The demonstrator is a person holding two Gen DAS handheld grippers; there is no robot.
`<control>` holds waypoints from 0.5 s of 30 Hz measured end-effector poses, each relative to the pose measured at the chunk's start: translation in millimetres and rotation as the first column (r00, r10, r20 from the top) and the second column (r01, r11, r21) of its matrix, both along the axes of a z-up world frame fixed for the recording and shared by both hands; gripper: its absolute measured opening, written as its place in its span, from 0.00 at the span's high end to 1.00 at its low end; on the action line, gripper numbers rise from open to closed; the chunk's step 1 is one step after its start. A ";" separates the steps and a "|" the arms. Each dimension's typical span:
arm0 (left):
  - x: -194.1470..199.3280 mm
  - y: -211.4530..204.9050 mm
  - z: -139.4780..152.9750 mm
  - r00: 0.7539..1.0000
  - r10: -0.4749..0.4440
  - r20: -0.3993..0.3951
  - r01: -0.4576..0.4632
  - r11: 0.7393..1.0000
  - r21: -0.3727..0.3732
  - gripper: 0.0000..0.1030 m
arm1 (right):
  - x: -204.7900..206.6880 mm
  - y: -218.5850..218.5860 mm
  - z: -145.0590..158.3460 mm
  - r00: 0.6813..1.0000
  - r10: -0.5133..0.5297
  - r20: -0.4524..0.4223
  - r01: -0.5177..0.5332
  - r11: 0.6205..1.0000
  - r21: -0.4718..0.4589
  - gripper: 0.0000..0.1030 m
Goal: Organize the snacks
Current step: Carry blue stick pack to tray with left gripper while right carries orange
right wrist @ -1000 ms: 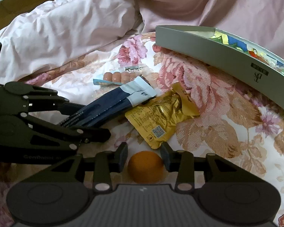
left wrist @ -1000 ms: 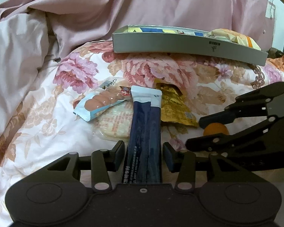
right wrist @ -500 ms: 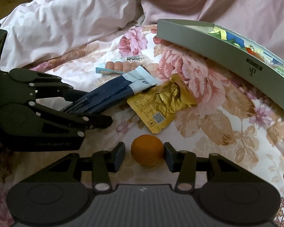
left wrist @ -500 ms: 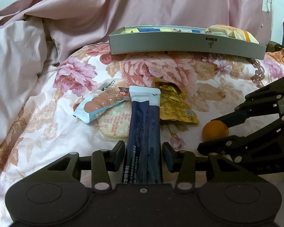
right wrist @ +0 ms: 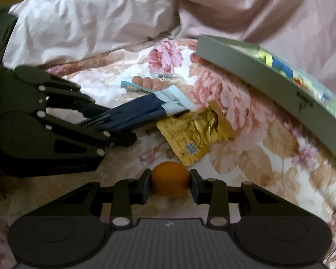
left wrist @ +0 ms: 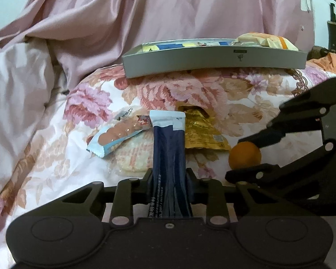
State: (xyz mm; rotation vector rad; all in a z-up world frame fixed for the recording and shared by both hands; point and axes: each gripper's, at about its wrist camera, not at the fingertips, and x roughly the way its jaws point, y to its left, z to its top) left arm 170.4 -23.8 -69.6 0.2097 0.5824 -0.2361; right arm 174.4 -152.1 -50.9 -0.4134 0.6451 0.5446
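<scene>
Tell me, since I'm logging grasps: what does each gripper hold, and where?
The left gripper has just closed on the dark blue packet at its near end; the right gripper on the orange fruit across its sides.

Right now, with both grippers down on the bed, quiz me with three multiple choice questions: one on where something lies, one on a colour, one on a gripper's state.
1. Where is the gold foil packet?
A. in the grey tray
B. on the floral bedspread
C. in a gripper

2. What colour is the body of the long packet in the left gripper?
A. dark blue
B. red
C. green

3. What is the right gripper doing?
A. wide open over nothing
B. shut on the orange fruit
C. shut on the sausage packet

Answers: B, it lies flat on the bedspread, short of the tray; A, navy with a pale end; B, both pads press the orange fruit, having just closed in.
</scene>
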 end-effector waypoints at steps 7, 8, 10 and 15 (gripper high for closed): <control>-8.4 -6.2 5.2 0.996 -0.017 0.089 0.013 0.999 0.038 0.72 | -11.4 9.6 -0.1 0.990 0.031 0.138 -0.016 0.994 -0.105 0.62; -9.3 -6.6 6.1 0.995 -0.016 0.101 0.012 0.999 0.040 0.72 | -11.8 9.8 0.3 0.988 0.030 0.154 -0.013 0.994 -0.113 0.62; -10.1 -6.8 8.1 0.993 -0.010 0.121 0.005 0.999 0.038 0.72 | -12.0 9.6 2.0 0.983 0.027 0.182 -0.006 0.993 -0.116 0.62; -9.1 -6.1 16.0 0.987 0.022 0.160 -0.020 1.000 -0.012 0.72 | -11.1 6.9 10.3 0.971 0.007 0.237 0.016 0.995 -0.097 0.62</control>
